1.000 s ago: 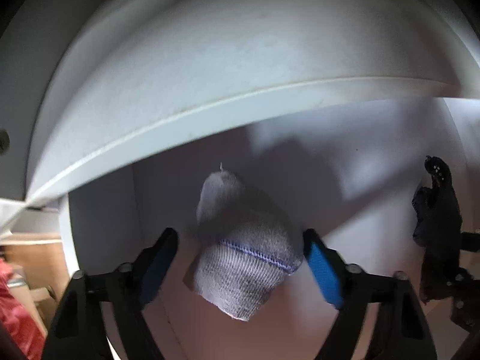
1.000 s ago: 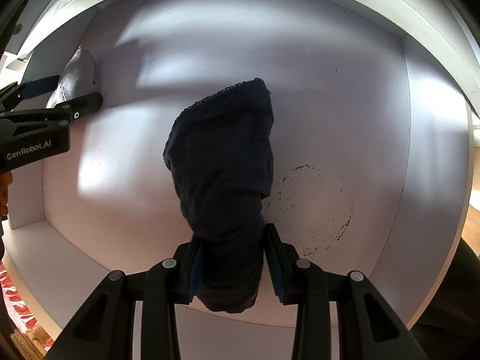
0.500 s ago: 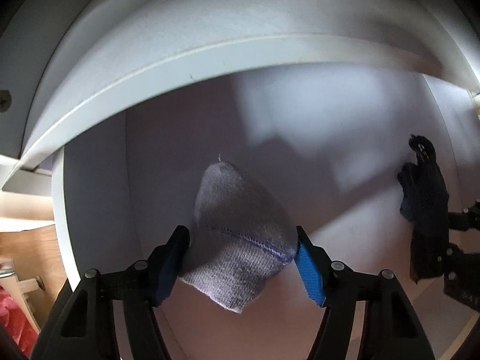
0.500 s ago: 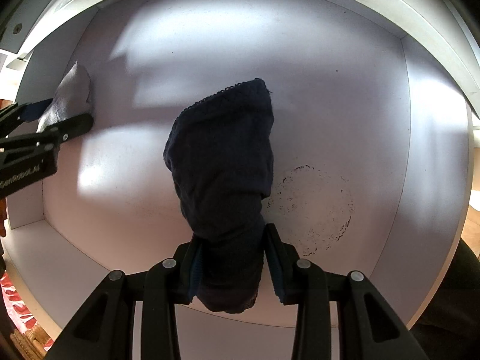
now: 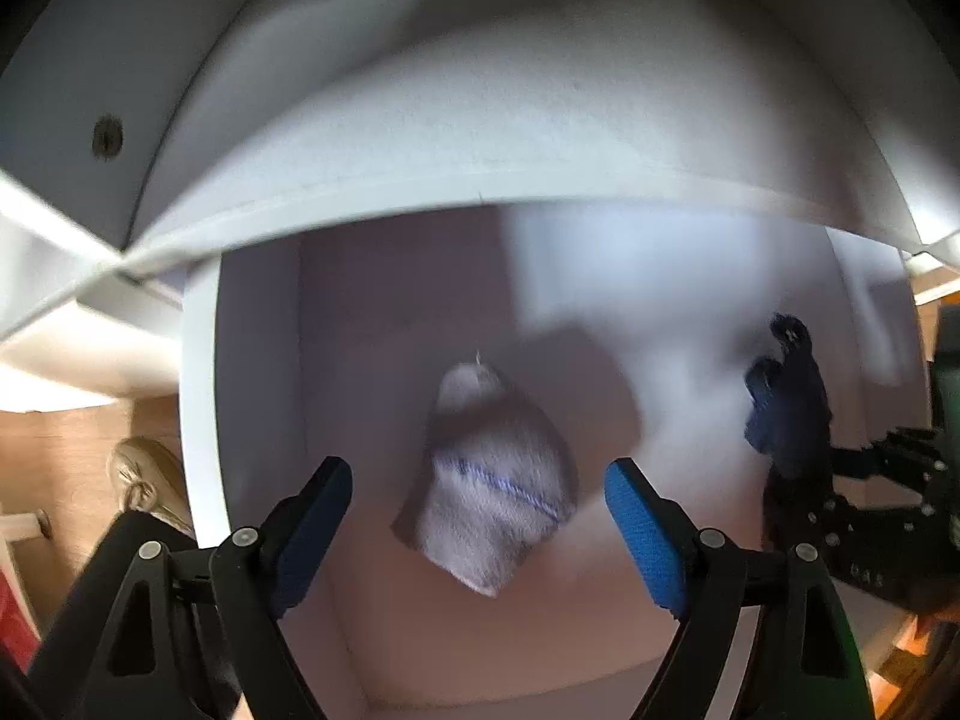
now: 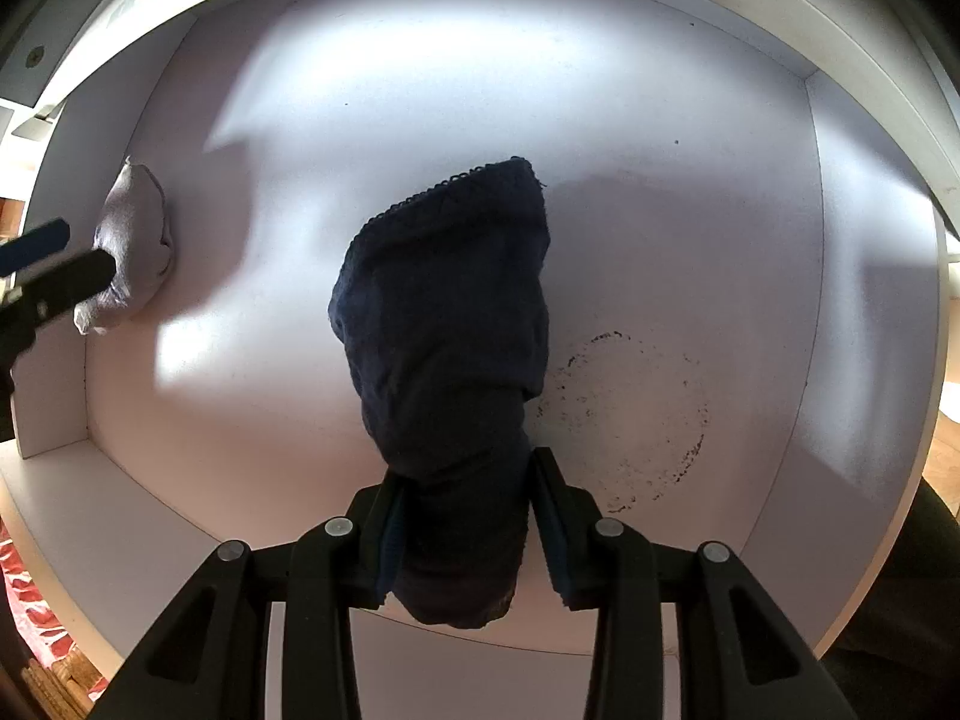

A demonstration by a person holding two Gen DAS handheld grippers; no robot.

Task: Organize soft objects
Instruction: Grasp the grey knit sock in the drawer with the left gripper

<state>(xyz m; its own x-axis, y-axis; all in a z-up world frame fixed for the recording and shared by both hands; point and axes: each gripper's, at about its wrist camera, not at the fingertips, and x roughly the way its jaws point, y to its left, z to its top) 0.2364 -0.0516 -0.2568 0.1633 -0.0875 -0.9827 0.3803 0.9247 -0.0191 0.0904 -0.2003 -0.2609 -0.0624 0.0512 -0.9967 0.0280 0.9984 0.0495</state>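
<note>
Right wrist view showed a white drawer [image 6: 870, 276] holding both soft pieces, probably so each got its own spot. Near the middle, the right gripper [image 6: 465, 522] was clamped on a dark navy sock [image 6: 444, 312], bunched and lace-edged. By the left wall lay a grey sock [image 5: 492, 480], folded, with a blue stitch line; the left gripper [image 5: 480, 534], its jaws just opened wide, held nothing.

Grey sock [image 5: 492, 504]: folded bundle, blue stitched line, lying loose on white drawer floor, left side. Navy sock [image 6: 447, 324]: bunched, lower end pinched.
</note>
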